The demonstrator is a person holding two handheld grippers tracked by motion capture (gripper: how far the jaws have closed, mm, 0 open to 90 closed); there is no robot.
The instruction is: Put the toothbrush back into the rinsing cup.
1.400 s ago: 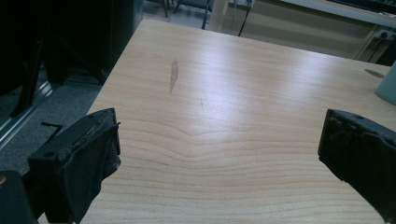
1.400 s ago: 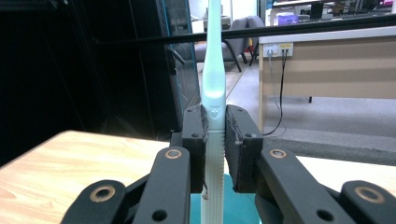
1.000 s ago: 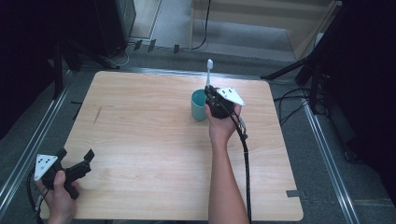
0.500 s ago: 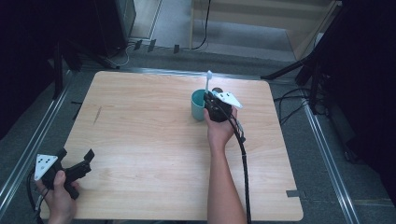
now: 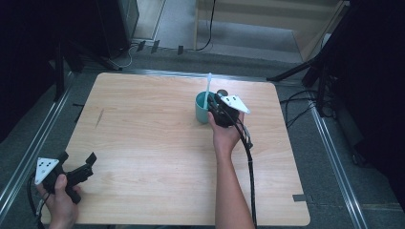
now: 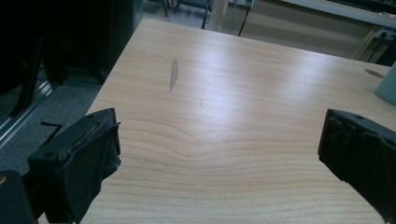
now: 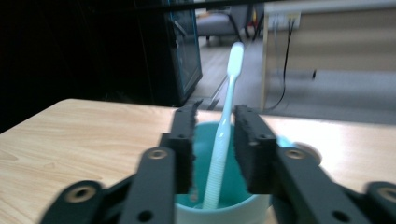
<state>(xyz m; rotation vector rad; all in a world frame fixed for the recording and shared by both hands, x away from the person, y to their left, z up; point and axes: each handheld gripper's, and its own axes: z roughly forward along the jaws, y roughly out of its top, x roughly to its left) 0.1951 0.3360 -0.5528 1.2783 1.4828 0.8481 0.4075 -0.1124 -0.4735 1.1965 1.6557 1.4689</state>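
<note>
A teal cup [image 5: 200, 113] stands on the far middle of the wooden table [image 5: 143, 143]. A pale blue toothbrush [image 5: 207, 90] stands in it, head up, leaning a little. My right gripper [image 5: 215, 102] hovers at the cup's rim. In the right gripper view the toothbrush [image 7: 228, 98] rises from the cup [image 7: 205, 149] between the jaws of my right gripper [image 7: 214, 114]. Those jaws have just been opening, and a gap shows beside the handle. My left gripper [image 5: 78, 157] rests at the near left corner, open, with bare wood ahead of it [image 6: 219, 126].
A grey scuff mark [image 6: 173, 74] lies on the left part of the tabletop. Metal rails [image 5: 43, 129] run along both sides of the table. A black cabinet [image 5: 114, 24] and floor cables [image 5: 205, 45] sit beyond the far edge. Dark stand legs [image 5: 315, 71] are at the far right.
The toothbrush has sunk lower into the cup and tilted slightly. My right gripper's jaws have parted around it. My left gripper has not moved.
</note>
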